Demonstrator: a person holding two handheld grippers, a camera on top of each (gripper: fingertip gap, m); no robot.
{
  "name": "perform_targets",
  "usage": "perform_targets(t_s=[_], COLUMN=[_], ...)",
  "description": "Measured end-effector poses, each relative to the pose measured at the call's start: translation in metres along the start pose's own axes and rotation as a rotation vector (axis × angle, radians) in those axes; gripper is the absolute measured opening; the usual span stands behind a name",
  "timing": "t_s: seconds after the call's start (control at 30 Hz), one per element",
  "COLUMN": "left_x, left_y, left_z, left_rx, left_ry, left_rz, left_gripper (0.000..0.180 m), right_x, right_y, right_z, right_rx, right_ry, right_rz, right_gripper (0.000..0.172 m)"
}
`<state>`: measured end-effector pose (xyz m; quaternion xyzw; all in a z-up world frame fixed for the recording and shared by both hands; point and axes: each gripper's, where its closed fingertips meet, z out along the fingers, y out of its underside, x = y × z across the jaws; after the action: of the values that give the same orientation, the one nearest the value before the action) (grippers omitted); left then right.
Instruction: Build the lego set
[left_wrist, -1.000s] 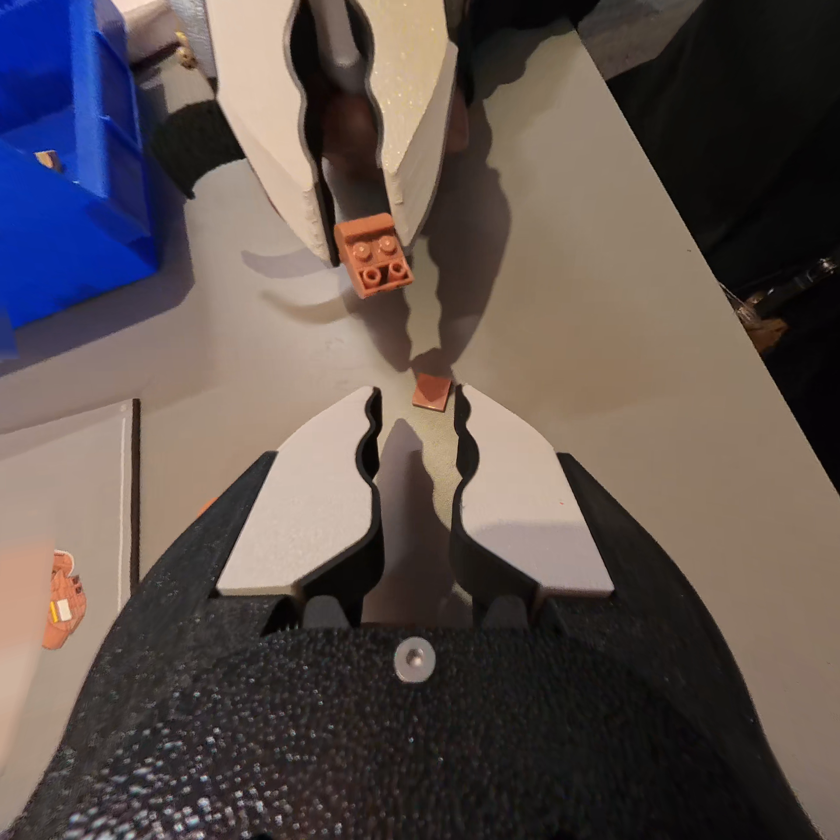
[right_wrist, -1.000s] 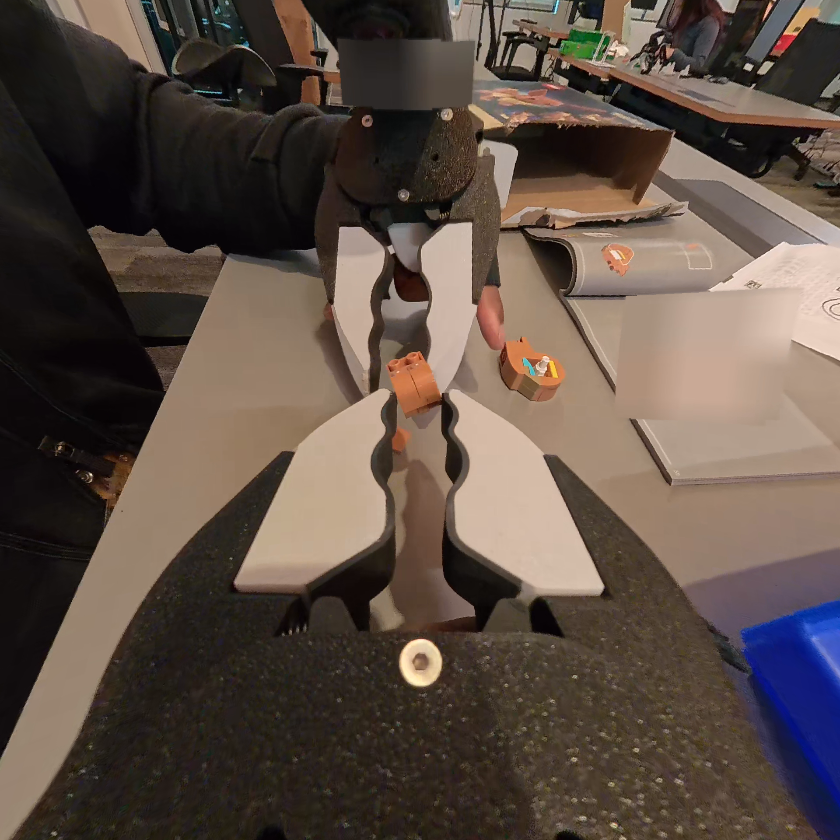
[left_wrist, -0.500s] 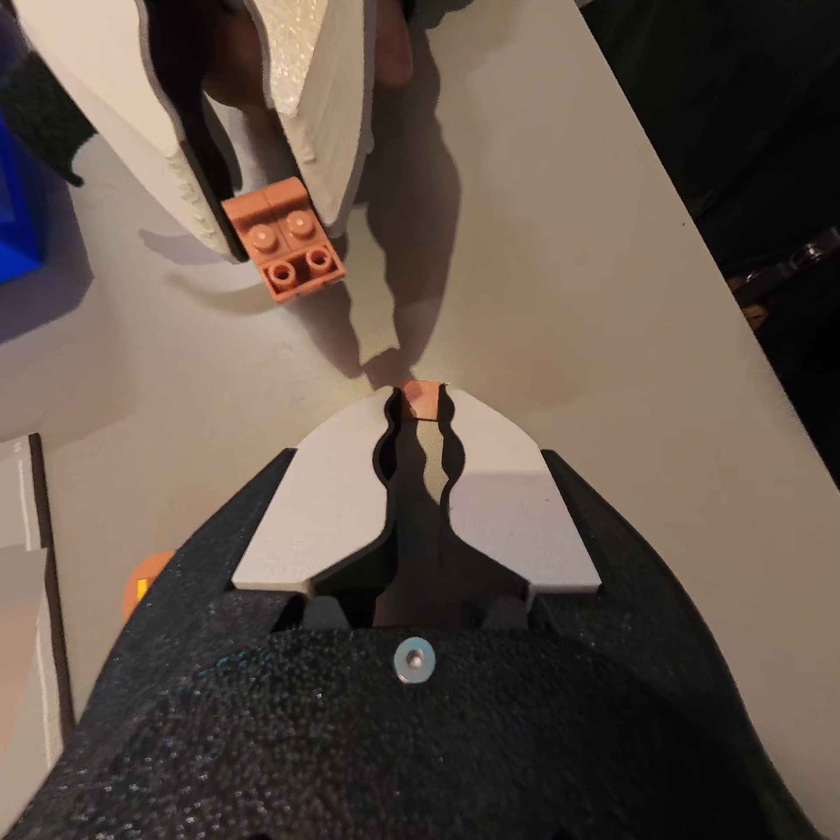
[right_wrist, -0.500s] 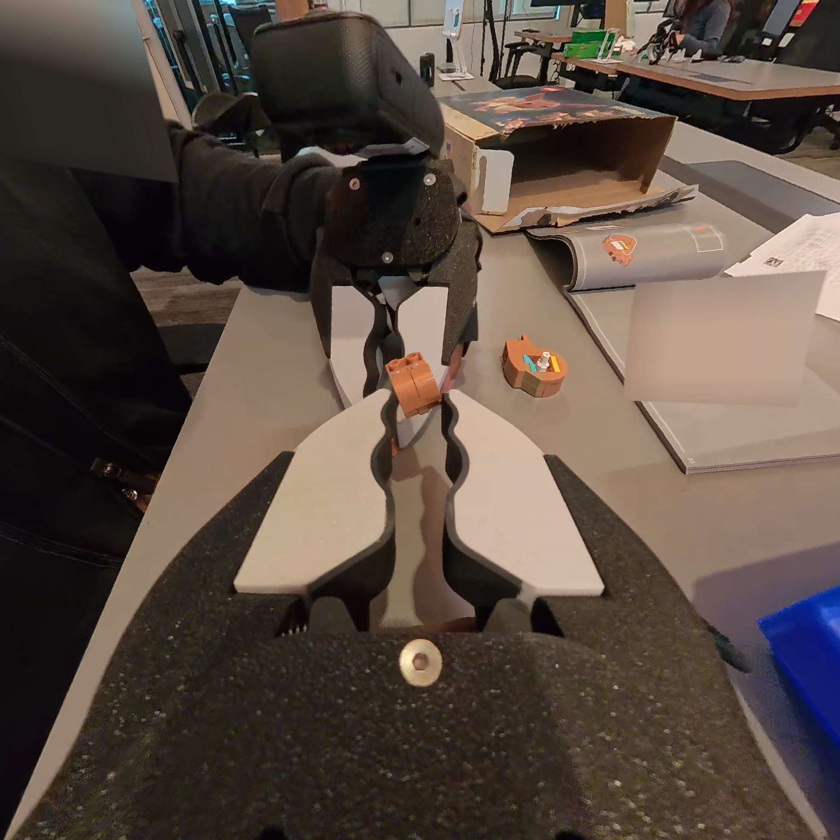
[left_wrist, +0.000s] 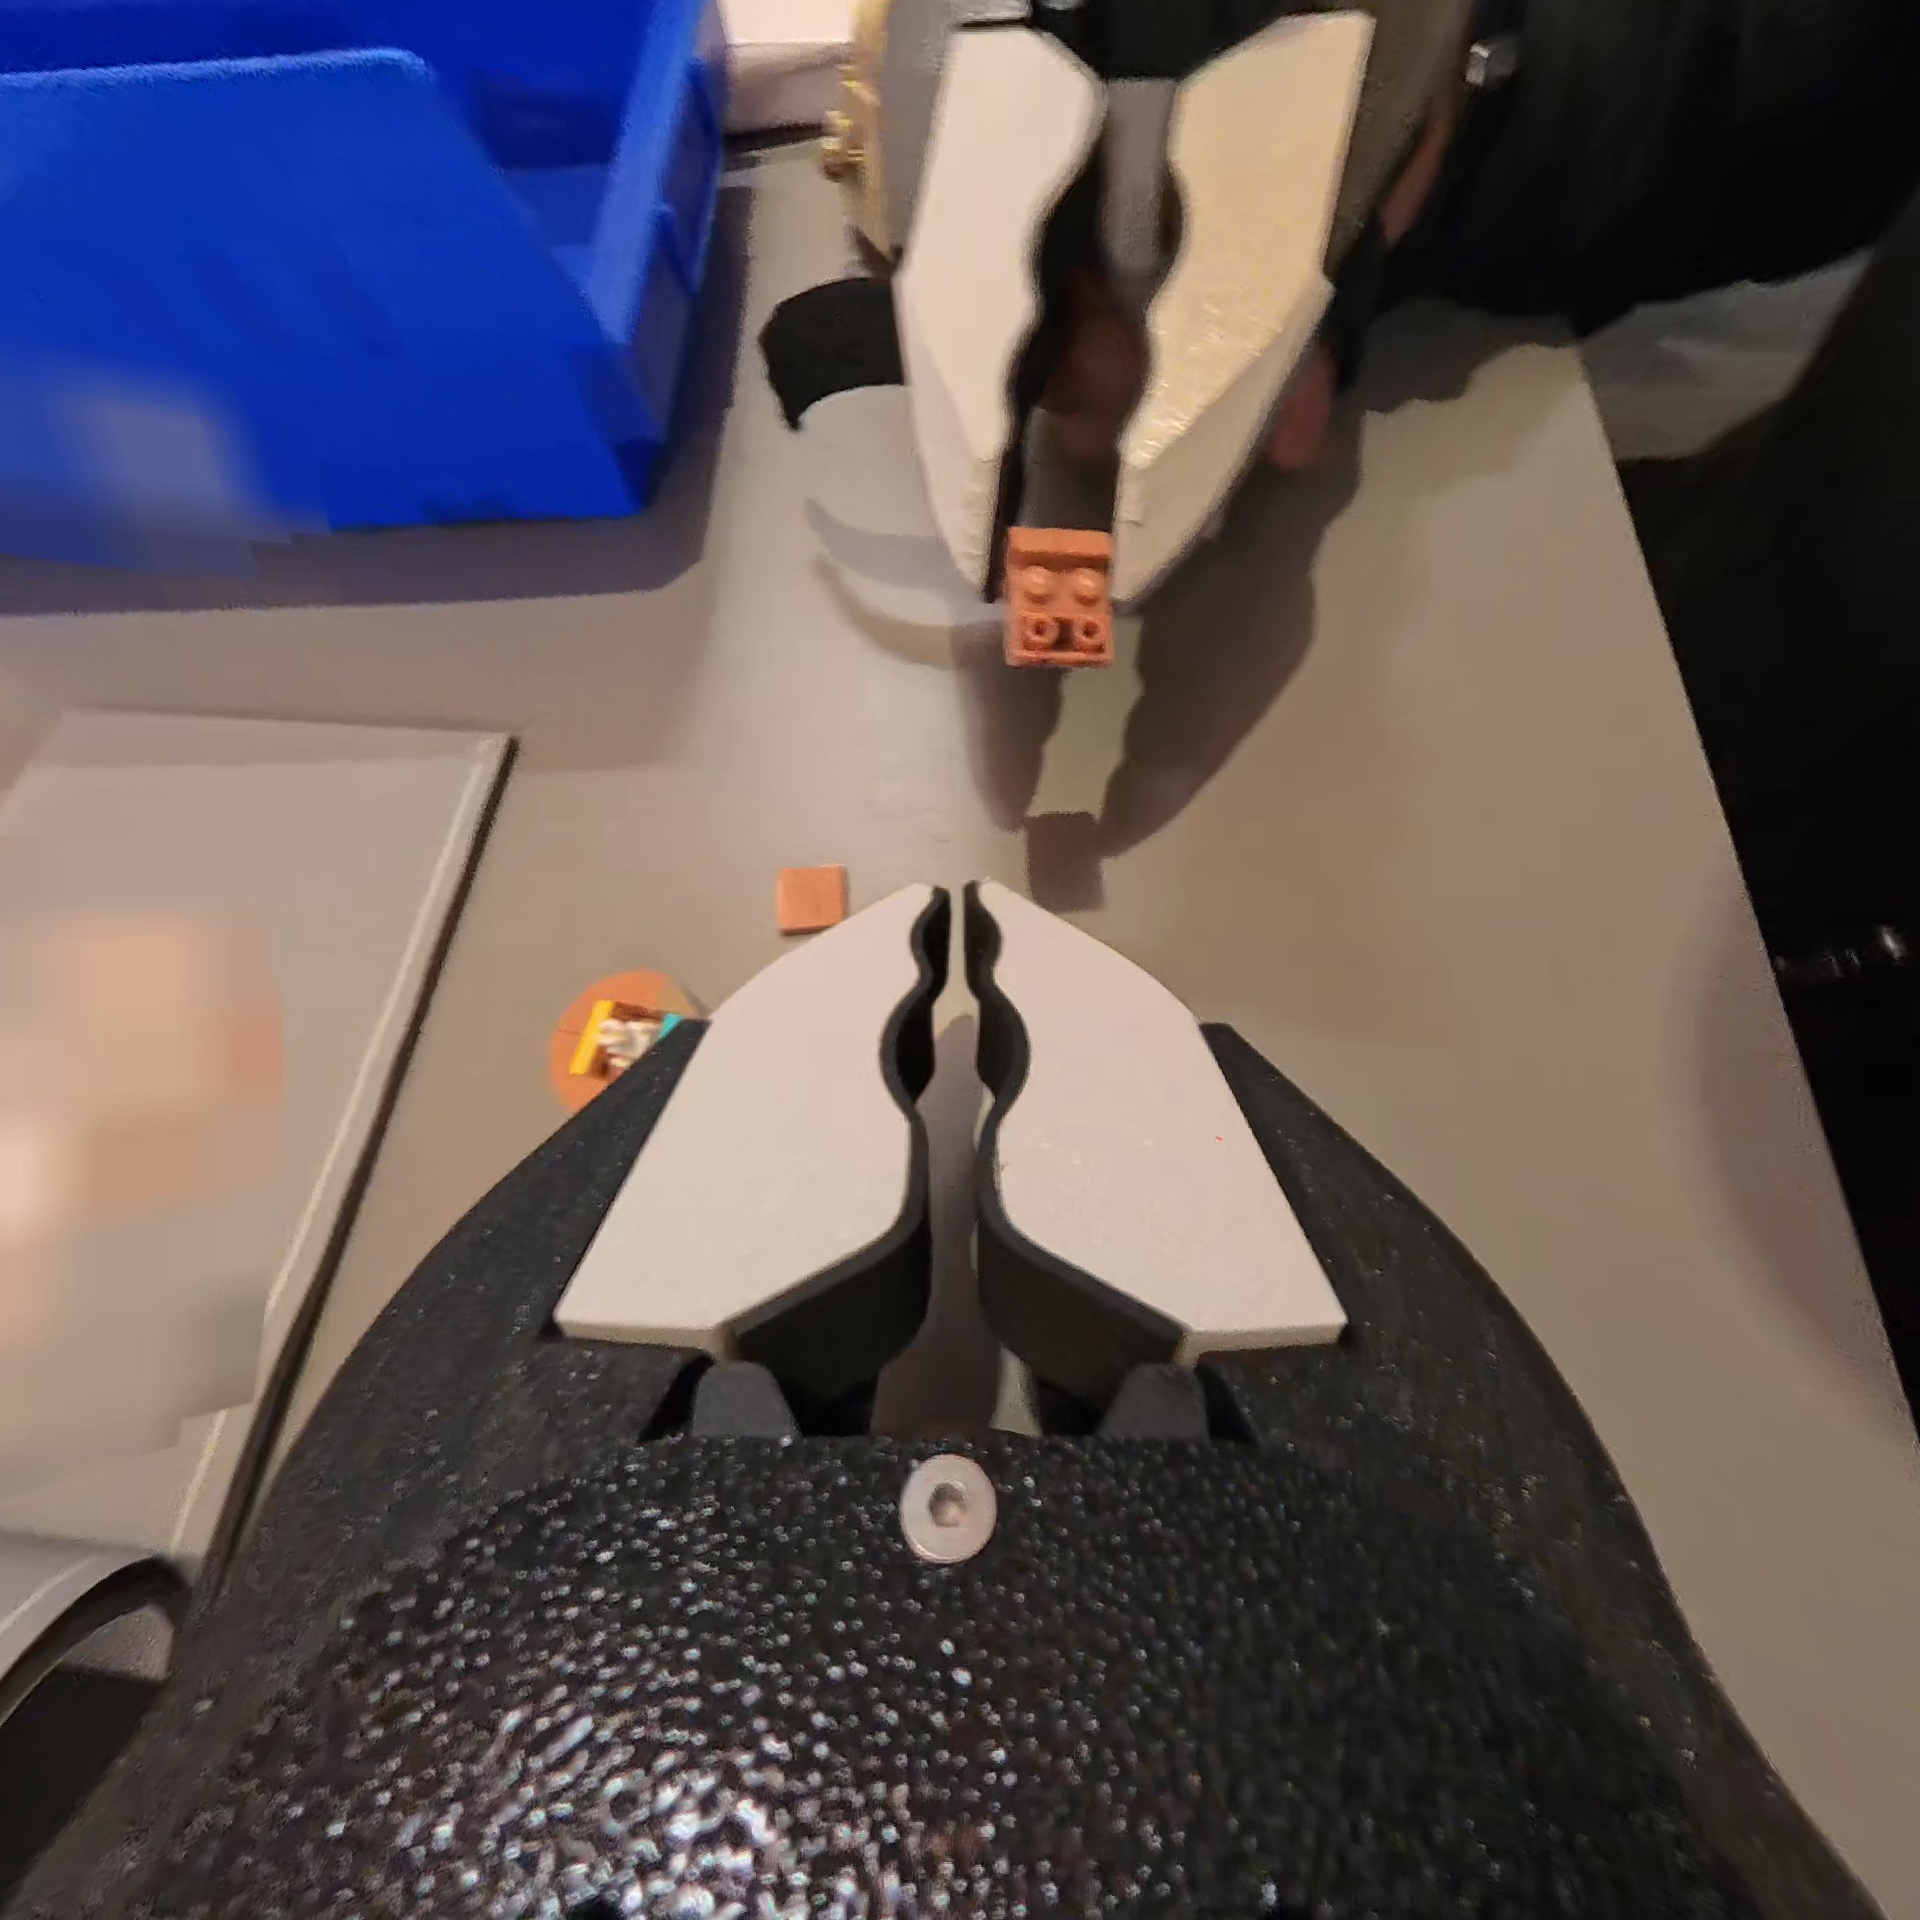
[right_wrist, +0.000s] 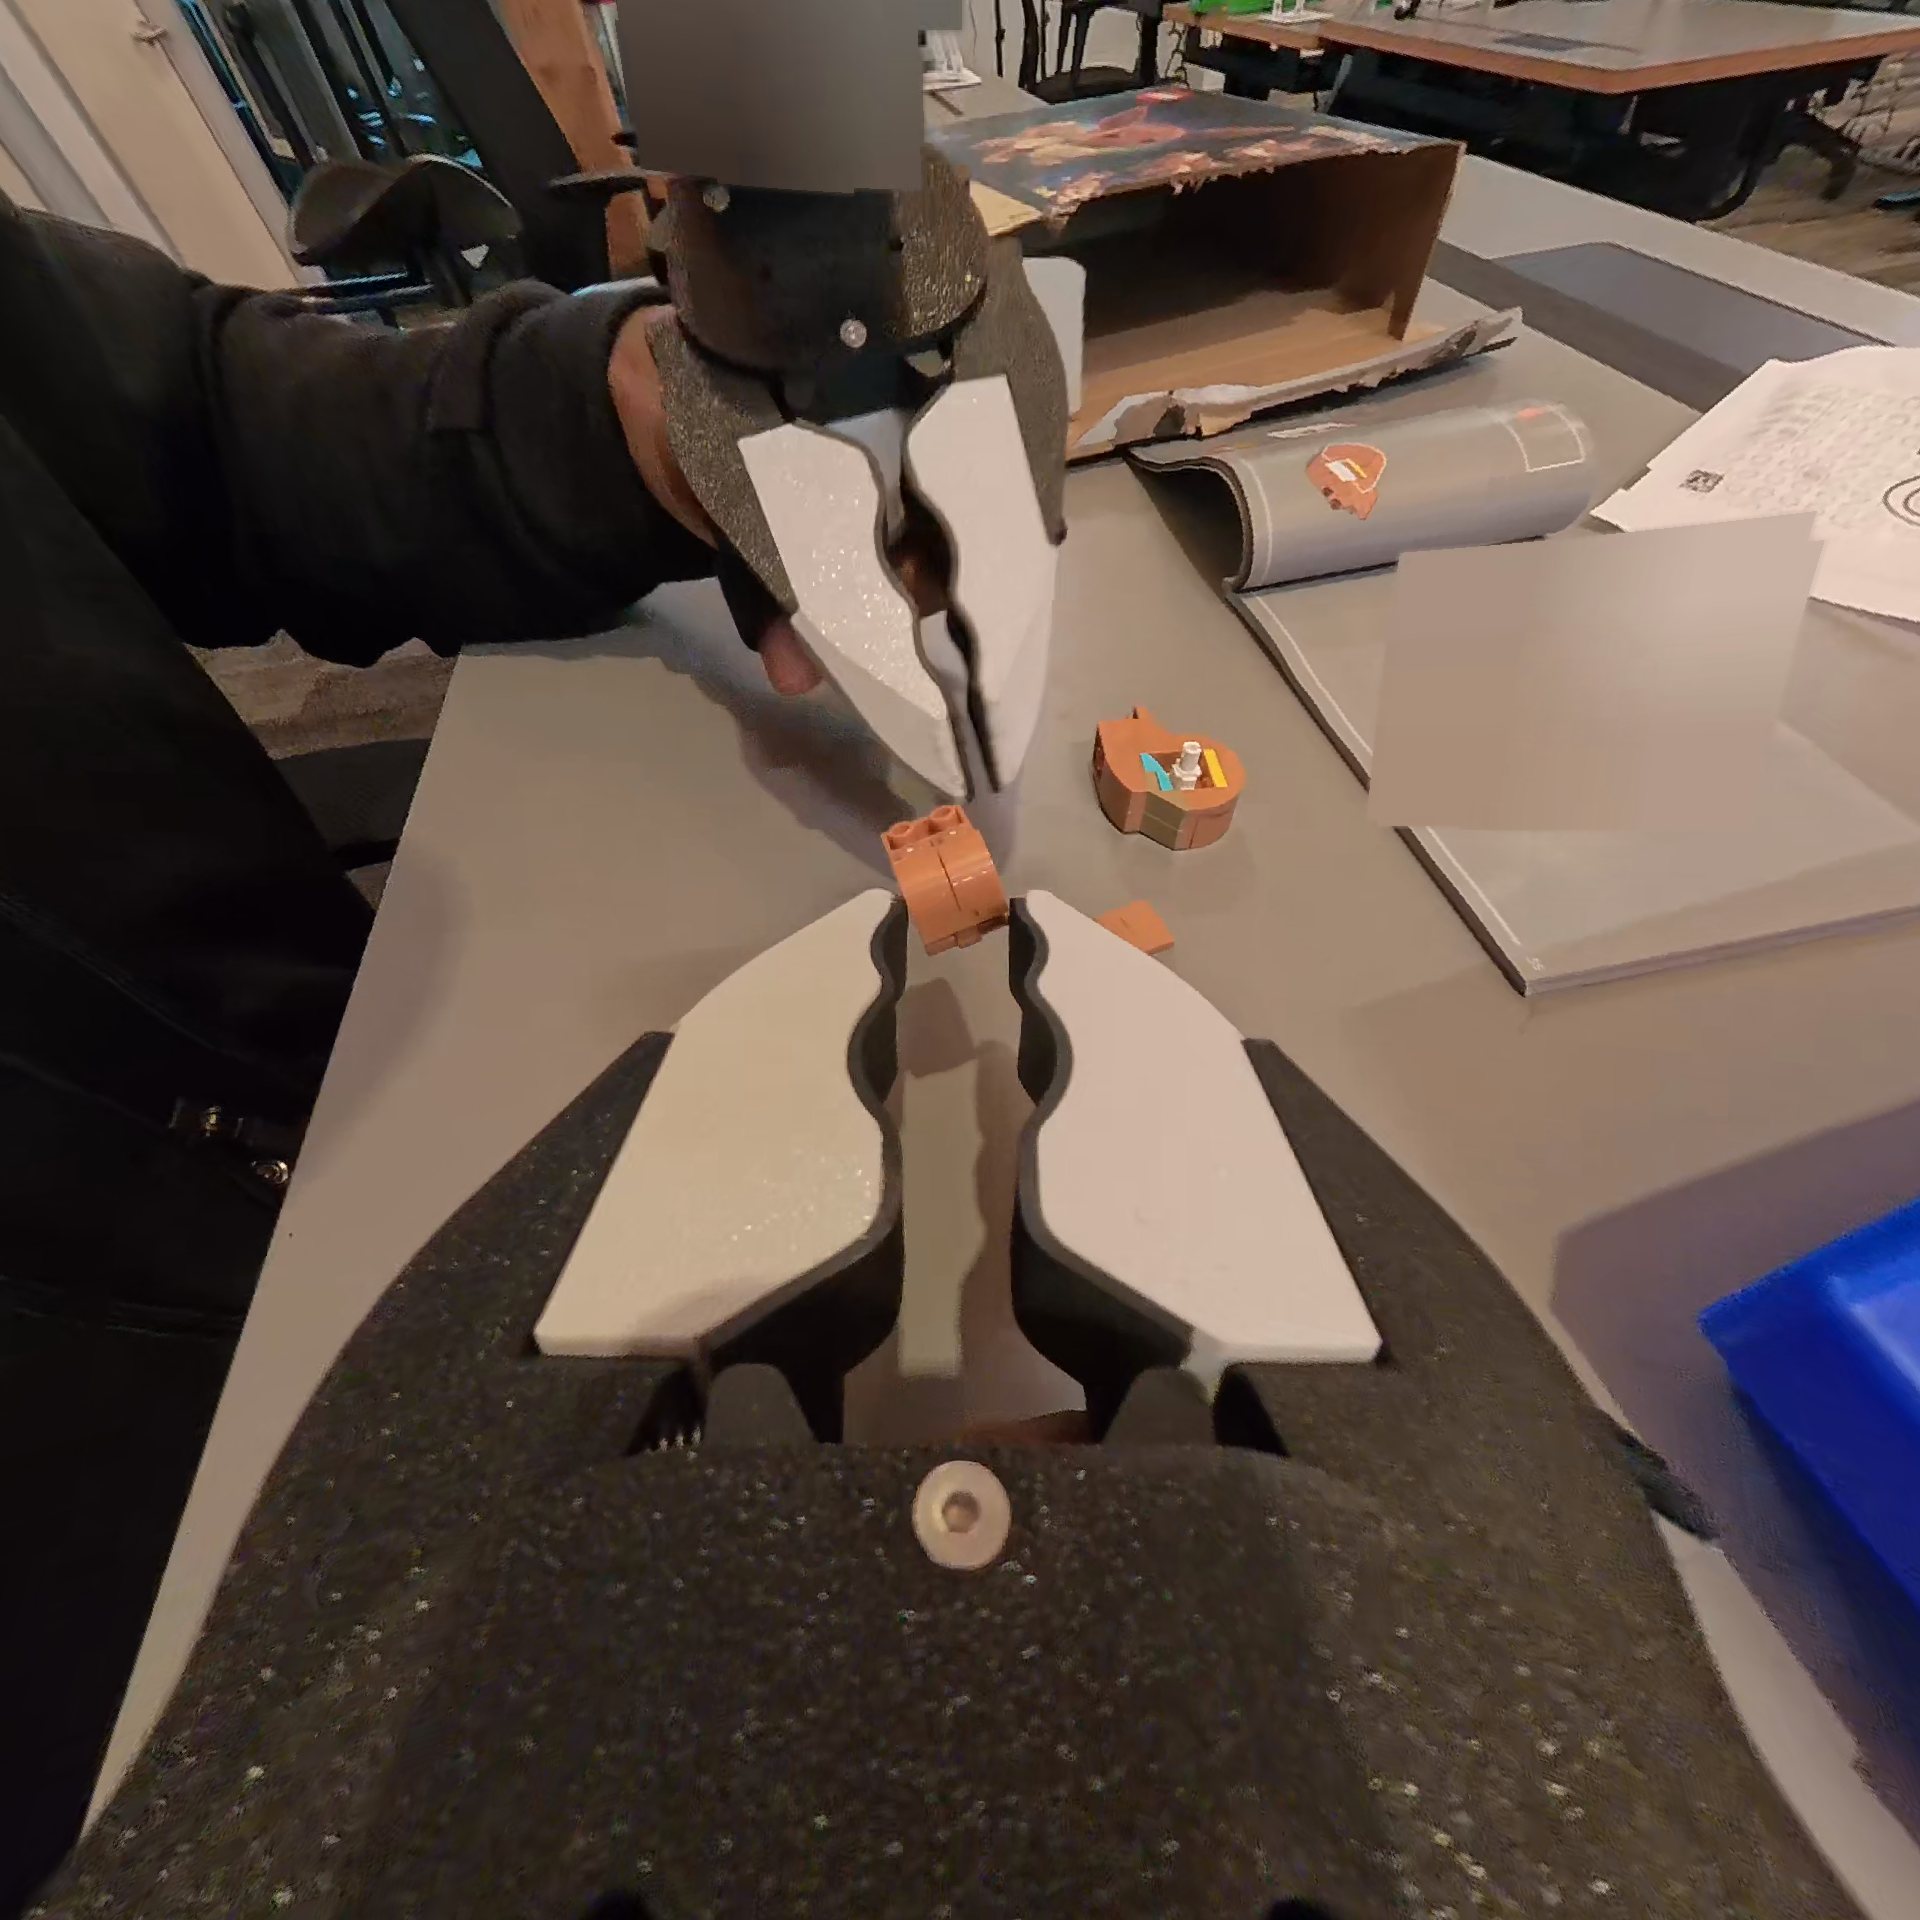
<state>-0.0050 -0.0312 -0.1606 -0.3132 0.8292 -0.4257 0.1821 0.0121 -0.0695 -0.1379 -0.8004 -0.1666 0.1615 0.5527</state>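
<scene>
Blue bin (left_wrist: 343, 260): stands at the far left of the grey bench (left_wrist: 1299, 935) in the left wrist view, blurred; what lies inside cannot be told. Its corner also shows low at the right edge of the right wrist view.

Open booklet (left_wrist: 208, 1039): lies flat along the bench's left side, pages partly masked, one page curled over at its far end.

Small round brick build (right_wrist: 1166, 781): brown, with teal, yellow and white parts on top; it sits on the bench just beside the booklet's edge, apart from both tools.

Flat brown tile (left_wrist: 811, 900): lies loose on the bench, just left of the left gripper's tips and not touching them.

Left gripper (left_wrist: 956, 896): fingers pressed together at the tips with nothing between them, raised over the bench; the right wrist view shows it pointing downward in a dark-sleeved hand (right_wrist: 665, 457).

Brown brick piece (right_wrist: 945, 878): two studs up, rounded side, pinched between the pads of the right gripper (right_wrist: 954, 914) and carried clear of the bench, in the middle between the two tools.

What stands in the way: the right gripper's white fingers (left_wrist: 1226, 343) and the shadow they cast fill the bench's far middle in the left wrist view; the left gripper's body hides part of the torn box in the other.

Torn cardboard box (right_wrist: 1247, 270): lies on its side at the bench's far edge, open mouth toward the camera, nothing visible inside.

Loose printed sheets (right_wrist: 1787, 447): rest at the far right corner of the bench.
</scene>
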Motion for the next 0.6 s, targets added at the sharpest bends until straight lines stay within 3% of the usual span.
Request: perform_targets(t_s=[0.07, 0.33, 0.6], left_x=[-0.01, -0.032, -0.035], left_y=[-0.003, 0.017, 0.021], left_z=[0.002, 0.034, 0.036], left_rx=[-0.016, -0.301, -0.375], left_ry=[-0.022, -0.089, -0.115], left_rz=[-0.027, -0.047, -0.042], left_gripper=[0.009, 0.023, 0.024], right_x=[0.003, 0.01, 0.007], right_y=[0.0, 0.002, 0.004], right_z=[-0.002, -0.007, -0.007], right_rx=[0.005, 0.002, -0.012], right_ry=[0.005, 0.022, 0.001], right_rz=[0.013, 0.03, 0.033], right_gripper=[0.018, 0.018, 0.018])
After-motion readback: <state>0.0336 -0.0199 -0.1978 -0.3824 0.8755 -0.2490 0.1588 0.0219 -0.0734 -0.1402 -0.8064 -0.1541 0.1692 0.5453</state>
